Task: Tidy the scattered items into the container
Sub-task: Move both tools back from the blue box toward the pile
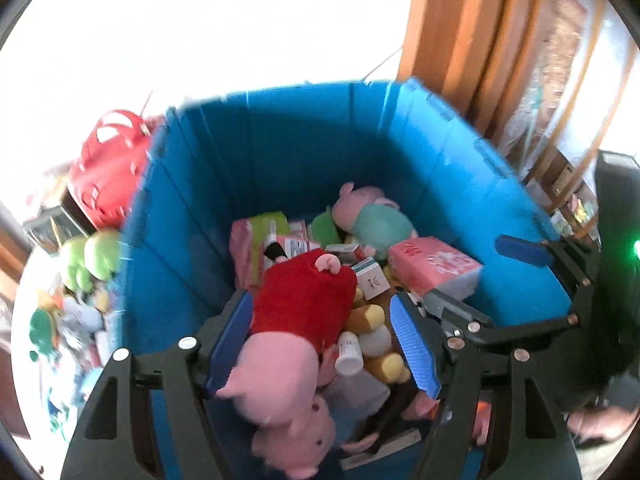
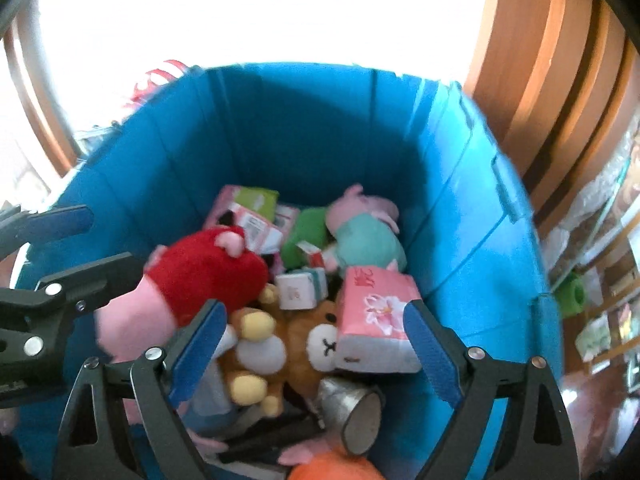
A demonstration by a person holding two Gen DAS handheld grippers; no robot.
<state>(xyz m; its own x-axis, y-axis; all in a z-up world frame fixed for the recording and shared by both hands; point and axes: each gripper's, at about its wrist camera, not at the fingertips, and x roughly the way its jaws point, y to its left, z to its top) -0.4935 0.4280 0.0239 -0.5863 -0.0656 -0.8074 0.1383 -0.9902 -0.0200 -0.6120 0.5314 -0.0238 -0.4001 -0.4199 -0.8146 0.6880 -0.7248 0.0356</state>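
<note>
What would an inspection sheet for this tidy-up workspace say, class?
Surface: white top, blurred, left of bin.
Job's things: red pig between the pads of the left gripper; green pig, tissues, bear in bin.
Clutter: blurred toys, red basket outside bin.
Grippers: left and right gripper open over bin.
Cables: maybe one thin cord behind bin.
Surroundings: wooden frame, bright window.
</note>
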